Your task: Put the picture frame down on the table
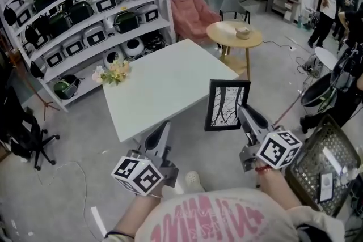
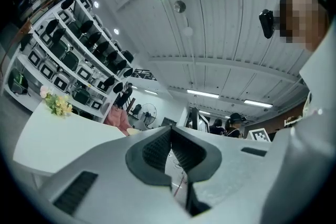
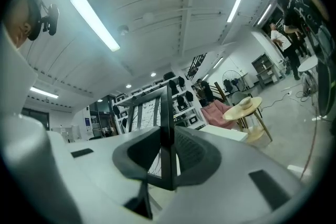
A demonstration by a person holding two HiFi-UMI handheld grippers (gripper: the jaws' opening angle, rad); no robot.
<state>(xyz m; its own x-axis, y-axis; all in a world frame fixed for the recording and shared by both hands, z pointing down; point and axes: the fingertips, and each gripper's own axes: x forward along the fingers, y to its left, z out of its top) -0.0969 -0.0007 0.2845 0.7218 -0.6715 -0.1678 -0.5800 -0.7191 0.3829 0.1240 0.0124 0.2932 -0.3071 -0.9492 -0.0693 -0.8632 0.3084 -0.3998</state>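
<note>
Upright picture frame (image 1: pixel 227 105) held above the counter's (image 1: pixel 164 88) near edge.
My right claw (image 1: pixel 243 111) pinches its rim; counter lies forward-left; left claw (image 1: pixel 161 130) pressed together.

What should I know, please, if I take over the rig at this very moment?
Left gripper: shut, empty, low at the near edge of the white rectangular table.
Right gripper: shut on the edge of the black rectangular picture frame, held upright in the air by the table's right corner.
Done: frame in grip.
Left: set it on the bare tabletop, away from the small bunch of pale flowers, then open.
</note>
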